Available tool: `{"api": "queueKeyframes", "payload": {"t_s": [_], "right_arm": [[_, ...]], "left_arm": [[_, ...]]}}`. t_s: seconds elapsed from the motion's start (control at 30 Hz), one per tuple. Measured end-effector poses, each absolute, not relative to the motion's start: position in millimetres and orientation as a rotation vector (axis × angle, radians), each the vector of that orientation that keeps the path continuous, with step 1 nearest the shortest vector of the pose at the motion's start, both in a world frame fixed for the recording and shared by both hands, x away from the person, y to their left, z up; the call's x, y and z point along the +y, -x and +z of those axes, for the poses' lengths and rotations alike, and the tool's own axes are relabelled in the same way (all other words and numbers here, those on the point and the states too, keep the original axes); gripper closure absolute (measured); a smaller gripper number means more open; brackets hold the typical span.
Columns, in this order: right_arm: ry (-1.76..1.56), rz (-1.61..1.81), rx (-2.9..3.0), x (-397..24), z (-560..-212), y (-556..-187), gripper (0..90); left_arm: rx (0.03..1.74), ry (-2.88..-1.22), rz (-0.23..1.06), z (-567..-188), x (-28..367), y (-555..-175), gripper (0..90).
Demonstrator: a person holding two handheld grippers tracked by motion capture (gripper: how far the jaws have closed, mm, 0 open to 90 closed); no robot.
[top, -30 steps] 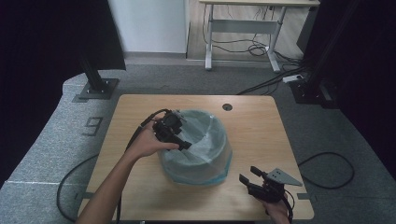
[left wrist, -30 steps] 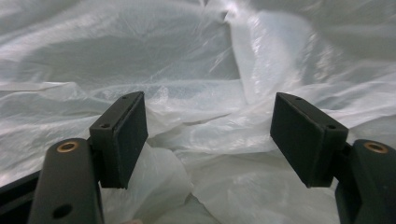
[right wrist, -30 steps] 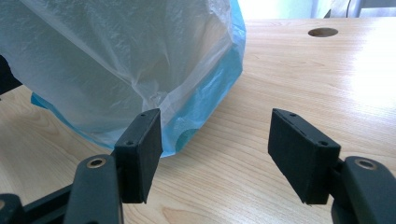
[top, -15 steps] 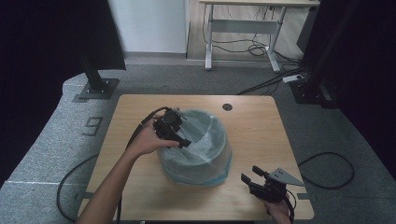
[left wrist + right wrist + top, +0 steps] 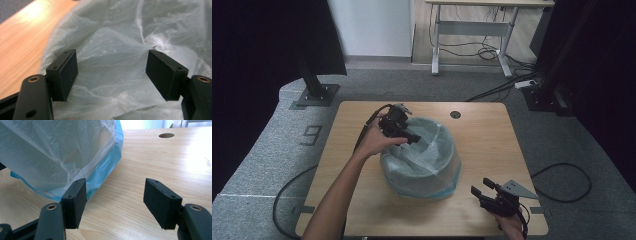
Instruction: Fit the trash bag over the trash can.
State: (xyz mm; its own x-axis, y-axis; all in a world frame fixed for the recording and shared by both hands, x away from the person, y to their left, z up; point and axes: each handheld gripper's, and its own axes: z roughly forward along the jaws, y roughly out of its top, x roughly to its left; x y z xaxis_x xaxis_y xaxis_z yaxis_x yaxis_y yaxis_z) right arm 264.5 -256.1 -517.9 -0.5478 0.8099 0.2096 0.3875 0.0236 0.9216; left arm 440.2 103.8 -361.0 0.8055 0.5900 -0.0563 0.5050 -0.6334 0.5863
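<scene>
Left gripper (image 5: 411, 136): black two-jaw tool, held in the person's left hand (image 5: 377, 142); jaws spread wide, nothing clamped between them.
Left gripper position: over the near-left rim of the bin liner, jaws pointing into the opening.
Left gripper view: both pads (image 5: 67, 70) stand apart, crumpled film behind and below them; contact with the film cannot be told.
Bin liner (image 5: 422, 150): translucent pale plastic bag with a blue lower edge, drawn over a round grey bin (image 5: 427, 167) at mid-table.
Right gripper (image 5: 484, 192): black two-jaw tool with grey three-cornered plate; jaws open, empty.
Right gripper position: apart from the bag, which lies ahead and left of its jaws (image 5: 62, 157).
Support: light wooden table (image 5: 492, 145) under both tools.
</scene>
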Motion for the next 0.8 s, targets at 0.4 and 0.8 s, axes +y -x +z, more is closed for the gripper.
{"api": "queueKeyframes", "payload": {"t_s": [0.4, 0.8], "right_arm": [[-1.217, 1.538, 1.934, -256.0, -517.0, -264.1, 34.2], [-1.203, 1.530, 1.961, -249.3, -518.3, -263.7, 34.2]], "left_arm": [[0.776, -2.359, 0.212, -344.7, 110.3, -417.5, 26.6], [0.652, -2.378, 0.106, -350.6, 104.5, -368.3, 26.1]]}}
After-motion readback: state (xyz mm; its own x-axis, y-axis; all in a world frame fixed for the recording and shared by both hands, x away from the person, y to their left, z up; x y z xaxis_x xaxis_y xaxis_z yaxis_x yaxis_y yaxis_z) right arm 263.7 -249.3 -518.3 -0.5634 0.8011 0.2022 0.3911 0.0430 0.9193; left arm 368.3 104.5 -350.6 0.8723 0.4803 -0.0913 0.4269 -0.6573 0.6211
